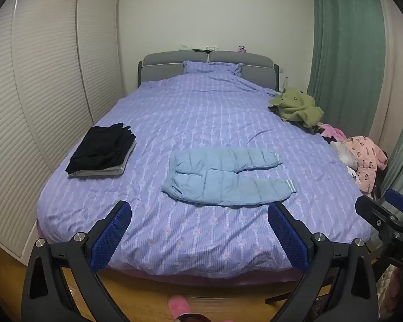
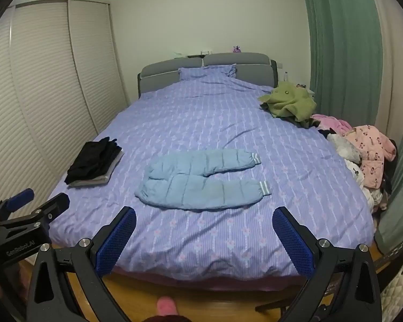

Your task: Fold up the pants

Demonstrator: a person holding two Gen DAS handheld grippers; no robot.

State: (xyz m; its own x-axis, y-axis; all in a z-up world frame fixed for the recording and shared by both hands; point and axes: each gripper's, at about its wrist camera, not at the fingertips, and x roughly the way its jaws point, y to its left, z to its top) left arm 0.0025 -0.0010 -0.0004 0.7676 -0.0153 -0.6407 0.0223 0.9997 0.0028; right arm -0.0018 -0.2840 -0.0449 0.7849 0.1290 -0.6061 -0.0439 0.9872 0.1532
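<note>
Light blue padded pants (image 1: pixel 225 177) (image 2: pixel 201 179) lie flat on the purple bedspread (image 1: pixel 201 112) (image 2: pixel 201 123), waist to the left, both legs stretched right with striped cuffs. My left gripper (image 1: pixel 198 209) hovers open over the foot of the bed, short of the pants, nothing between its blue pads. My right gripper (image 2: pixel 204 214) is open too, at the same distance from the near leg. In the left wrist view the right gripper (image 1: pixel 384 209) shows at the right edge; in the right wrist view the left gripper (image 2: pixel 37 198) shows at the left edge.
A stack of folded black and grey clothes (image 1: pixel 102 150) (image 2: pixel 96 161) rests at the bed's left side. A green garment (image 1: pixel 295 104) (image 2: pixel 290 102) and a pile of pink and white clothes (image 1: pixel 362 155) (image 2: pixel 362 155) crowd the right edge. Pink slipper (image 1: pixel 177 308) on the wooden floor below.
</note>
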